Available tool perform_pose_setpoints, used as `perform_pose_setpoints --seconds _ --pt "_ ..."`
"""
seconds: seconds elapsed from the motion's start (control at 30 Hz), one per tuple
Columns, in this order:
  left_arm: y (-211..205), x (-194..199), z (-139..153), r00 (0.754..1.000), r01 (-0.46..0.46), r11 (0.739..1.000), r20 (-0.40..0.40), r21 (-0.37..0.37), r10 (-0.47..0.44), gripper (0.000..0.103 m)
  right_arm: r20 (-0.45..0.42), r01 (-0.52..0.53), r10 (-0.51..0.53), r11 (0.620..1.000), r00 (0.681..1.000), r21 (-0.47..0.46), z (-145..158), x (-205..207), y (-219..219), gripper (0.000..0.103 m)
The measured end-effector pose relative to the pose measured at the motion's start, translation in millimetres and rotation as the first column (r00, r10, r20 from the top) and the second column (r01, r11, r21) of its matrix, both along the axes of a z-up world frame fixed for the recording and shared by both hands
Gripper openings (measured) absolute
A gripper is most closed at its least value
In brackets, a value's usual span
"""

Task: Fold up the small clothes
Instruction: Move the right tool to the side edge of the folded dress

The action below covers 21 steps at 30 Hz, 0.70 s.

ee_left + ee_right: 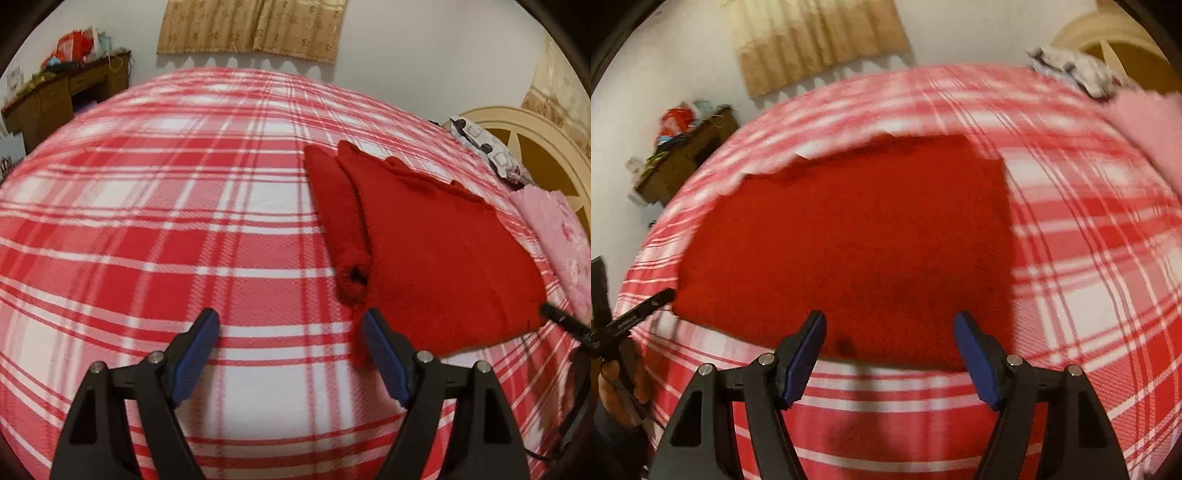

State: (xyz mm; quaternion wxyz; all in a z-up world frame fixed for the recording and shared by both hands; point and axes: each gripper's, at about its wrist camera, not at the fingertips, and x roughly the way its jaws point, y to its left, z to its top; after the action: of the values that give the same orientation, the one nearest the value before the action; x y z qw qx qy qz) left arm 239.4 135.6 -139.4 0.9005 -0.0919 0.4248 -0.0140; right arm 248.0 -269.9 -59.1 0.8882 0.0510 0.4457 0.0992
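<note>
A dark red knit garment (436, 251) lies flat on the red and white plaid bedsheet (166, 221), one sleeve (340, 214) folded along its left side. My left gripper (290, 350) is open and empty, low over the sheet just left of the garment's near corner. In the right wrist view the garment (857, 240) fills the middle as a flat rectangle. My right gripper (890, 350) is open and empty above its near edge. The left gripper's tip (639, 314) shows at the garment's left edge. The right wrist view is blurred.
A pink floral cloth (557, 236) and a patterned pillow (487, 147) lie by the cream headboard (532, 147) on the right. A cluttered wooden desk (62, 96) stands at the far left against the wall. A tan curtain (251, 26) hangs behind the bed.
</note>
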Motion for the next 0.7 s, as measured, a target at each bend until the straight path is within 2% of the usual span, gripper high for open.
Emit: perform_pose_setpoints --seconds 0.07,0.13,0.27,0.33,0.5,0.67,0.7 --pt "4 -2 2 1.0 -0.008 0.999 0.003 0.038 0.007 0.084 0.035 -0.056 0.056 0.998 0.998 -0.016 11 -4 28 0.072" --pt "12 -4 5 1.0 -0.011 0.999 0.008 0.045 0.01 0.084 0.069 -0.14 0.143 0.989 0.987 -0.052 18 -6 64 0.072" --pt "30 -10 7 1.0 -0.023 0.998 0.013 0.066 0.022 0.085 0.131 -0.319 0.343 0.932 0.93 -0.171 19 -23 141 0.072" --pt "36 -11 8 0.999 -0.03 0.996 0.018 0.083 0.029 0.085 0.146 -0.364 0.401 0.904 0.904 -0.225 15 -30 167 0.072" --pt "49 -11 9 0.999 -0.03 0.997 0.031 0.072 0.028 0.085 0.136 -0.421 0.479 0.852 0.867 -0.312 1 -35 208 0.072" --pt "49 5 6 0.999 0.032 0.999 0.034 0.005 -0.033 0.086 0.129 -0.444 0.529 0.802 0.839 -0.4 -14 -40 243 0.072" --pt "46 9 6 0.999 0.032 0.999 0.034 0.011 -0.032 0.086 0.13 -0.438 0.531 0.794 0.837 -0.421 -17 -38 247 0.072"
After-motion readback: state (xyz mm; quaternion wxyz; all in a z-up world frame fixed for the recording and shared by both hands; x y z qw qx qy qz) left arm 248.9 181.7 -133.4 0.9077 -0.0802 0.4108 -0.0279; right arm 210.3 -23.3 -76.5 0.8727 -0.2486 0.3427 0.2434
